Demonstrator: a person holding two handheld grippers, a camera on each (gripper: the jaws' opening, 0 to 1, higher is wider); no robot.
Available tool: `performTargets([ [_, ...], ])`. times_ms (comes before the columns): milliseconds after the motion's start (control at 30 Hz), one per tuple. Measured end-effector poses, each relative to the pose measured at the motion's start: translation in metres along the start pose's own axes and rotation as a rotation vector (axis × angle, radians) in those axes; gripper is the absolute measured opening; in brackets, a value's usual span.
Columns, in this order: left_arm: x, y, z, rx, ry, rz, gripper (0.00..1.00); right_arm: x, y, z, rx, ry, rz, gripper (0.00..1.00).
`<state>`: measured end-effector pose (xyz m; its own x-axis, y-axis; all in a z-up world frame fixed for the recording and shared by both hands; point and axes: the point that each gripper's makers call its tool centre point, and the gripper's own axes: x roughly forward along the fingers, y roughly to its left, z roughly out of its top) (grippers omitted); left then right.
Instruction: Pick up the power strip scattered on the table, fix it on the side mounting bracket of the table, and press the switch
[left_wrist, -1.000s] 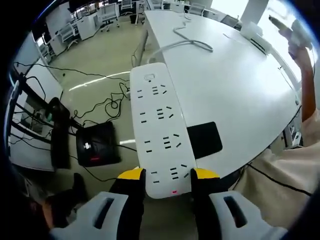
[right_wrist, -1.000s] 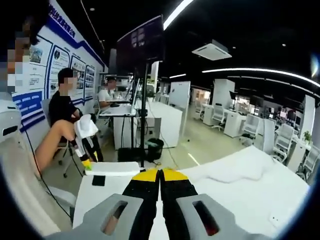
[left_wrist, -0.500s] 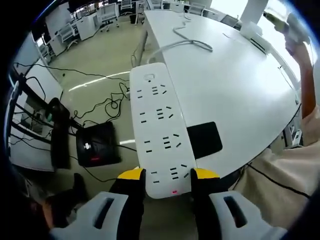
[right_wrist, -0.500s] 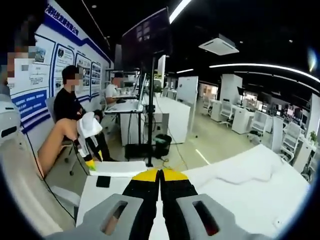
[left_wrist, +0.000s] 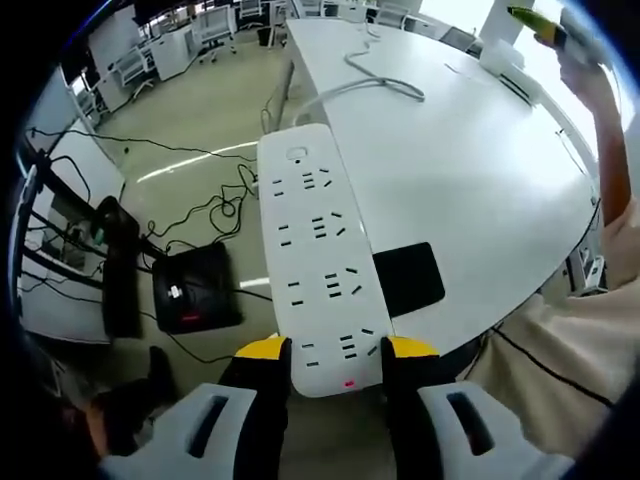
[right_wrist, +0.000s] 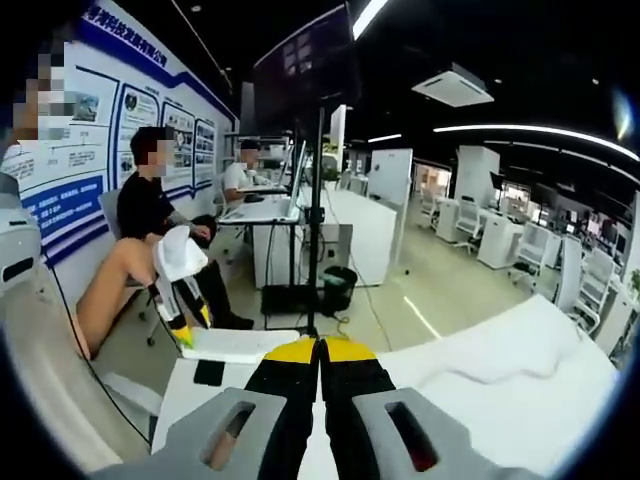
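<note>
A long white power strip (left_wrist: 320, 250) with several socket rows lies along the left edge of the white table (left_wrist: 480, 170). My left gripper (left_wrist: 338, 350) is shut on its near end, yellow tips on both sides. A flat black bracket pad (left_wrist: 408, 280) sits on the table beside the strip. The strip's white cable (left_wrist: 370, 85) curls over the far tabletop. My right gripper (right_wrist: 320, 350) is shut on nothing, held high over the table (right_wrist: 500, 390). From there I see the left gripper (right_wrist: 180, 290) on the strip (right_wrist: 240, 342) and the black pad (right_wrist: 210, 372).
On the floor left of the table stand a black box with a red light (left_wrist: 190, 290) and loose black cables (left_wrist: 215, 205). The right gripper (left_wrist: 540, 25) and a person's arm rise at the far right. A monitor on a pole (right_wrist: 305, 70) and seated people (right_wrist: 150, 200) are beyond.
The right gripper has lifted a little higher and farther, so its view has shifted. The left gripper and the power strip have stayed put.
</note>
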<state>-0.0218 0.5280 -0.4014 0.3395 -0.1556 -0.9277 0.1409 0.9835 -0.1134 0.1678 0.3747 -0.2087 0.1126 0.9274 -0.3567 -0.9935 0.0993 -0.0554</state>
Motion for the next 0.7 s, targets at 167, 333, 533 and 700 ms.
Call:
performTargets([
  [167, 0.000, 0.001, 0.001, 0.001, 0.001, 0.001, 0.41, 0.014, 0.001, 0.001, 0.014, -0.001, 0.034, 0.00],
  [333, 0.000, 0.002, 0.002, 0.000, 0.001, 0.000, 0.41, 0.023, 0.001, 0.002, 0.004, 0.018, 0.049, 0.00],
  [533, 0.001, 0.002, 0.002, 0.000, 0.005, 0.000, 0.41, 0.029, -0.001, 0.004, -0.007, 0.036, 0.059, 0.00],
  [700, 0.001, 0.003, 0.002, -0.002, 0.012, 0.000, 0.41, 0.039, -0.004, 0.004, -0.022, 0.072, 0.071, 0.00],
])
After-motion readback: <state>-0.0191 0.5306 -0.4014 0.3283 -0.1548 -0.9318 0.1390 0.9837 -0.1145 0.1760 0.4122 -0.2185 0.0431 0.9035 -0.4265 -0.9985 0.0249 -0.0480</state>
